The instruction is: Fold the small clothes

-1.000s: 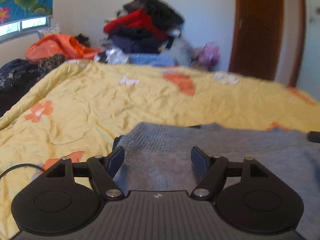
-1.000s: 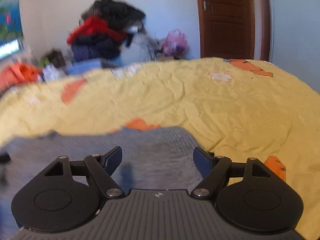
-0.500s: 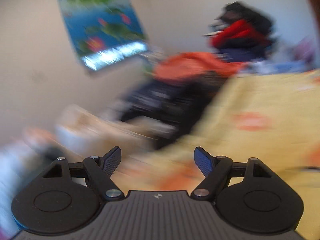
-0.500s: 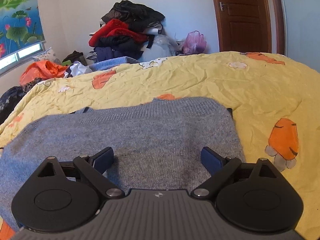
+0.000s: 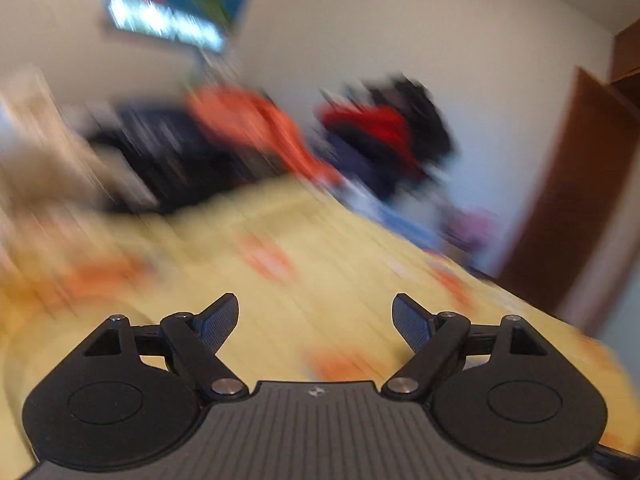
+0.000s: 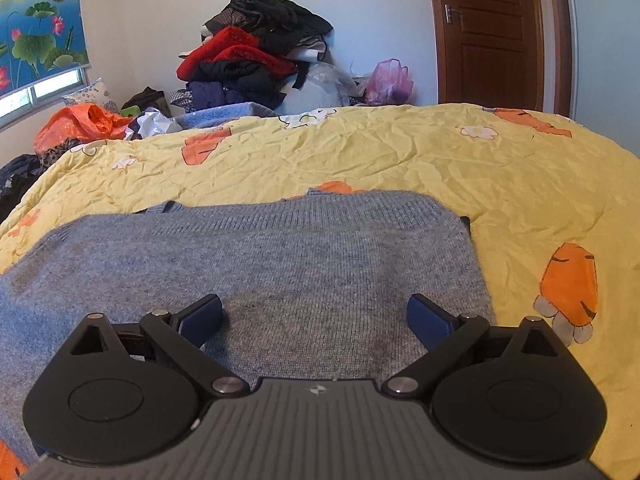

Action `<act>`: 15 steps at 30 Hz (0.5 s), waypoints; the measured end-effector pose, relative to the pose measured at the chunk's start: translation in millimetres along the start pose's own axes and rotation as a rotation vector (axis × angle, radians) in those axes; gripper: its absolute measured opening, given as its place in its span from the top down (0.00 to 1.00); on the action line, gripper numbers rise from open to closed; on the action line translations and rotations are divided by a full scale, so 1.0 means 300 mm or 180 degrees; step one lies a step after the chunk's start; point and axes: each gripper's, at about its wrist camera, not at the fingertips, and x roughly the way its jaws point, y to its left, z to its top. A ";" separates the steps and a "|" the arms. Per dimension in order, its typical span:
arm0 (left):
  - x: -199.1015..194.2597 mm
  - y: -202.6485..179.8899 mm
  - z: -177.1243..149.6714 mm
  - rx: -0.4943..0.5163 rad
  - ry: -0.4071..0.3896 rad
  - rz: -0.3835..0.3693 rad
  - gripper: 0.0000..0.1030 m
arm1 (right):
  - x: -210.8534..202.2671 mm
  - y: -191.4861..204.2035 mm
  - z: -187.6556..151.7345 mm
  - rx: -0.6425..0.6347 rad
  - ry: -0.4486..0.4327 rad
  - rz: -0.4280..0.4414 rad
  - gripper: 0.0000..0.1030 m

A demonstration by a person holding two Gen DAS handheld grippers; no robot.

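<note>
A grey-blue knitted sweater lies folded flat on the yellow bedspread, in the right wrist view. My right gripper hovers just over its near part, jaws wide and still opening, with no cloth pinched between the pads. The left wrist view is smeared by motion. There my left gripper hangs over bare yellow bedspread, jaws apart and opening, nothing between them. The sweater does not show in that view.
A tall pile of dark and red clothes stands against the far wall beyond the bed. An orange bag and a pink bag lie beside it. A brown door is at the right.
My left gripper swung away from the sweater's left edge and rolled, and now faces the bed and wall. My right gripper let the sweater go, widened its jaws and sank slightly.
</note>
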 end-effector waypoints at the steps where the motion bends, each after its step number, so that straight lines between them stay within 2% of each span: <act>1: 0.024 -0.034 -0.087 -0.0197 0.0190 -0.0201 0.18 | 0.001 0.001 0.000 0.0001 0.0001 0.0002 0.05; 2: 0.047 -0.061 -0.157 -0.0326 0.0349 -0.0322 0.18 | 0.001 0.000 0.000 0.0001 0.0000 0.0003 0.05; 4: 0.101 -0.092 -0.265 -0.0578 0.0604 -0.0337 0.18 | 0.000 -0.001 0.001 0.0005 -0.0002 0.0007 0.05; 7: 0.138 -0.081 -0.348 -0.0832 0.0705 -0.0057 0.18 | -0.002 -0.008 0.000 0.0056 -0.0022 0.0051 0.05; 10: 0.143 -0.052 -0.373 -0.1005 0.0755 0.0008 0.19 | -0.008 -0.020 -0.001 0.0122 -0.0049 0.0106 0.05; 15: 0.156 -0.100 -0.396 -0.0939 0.0847 -0.0092 0.19 | -0.013 -0.039 -0.003 0.0207 -0.0076 0.0191 0.04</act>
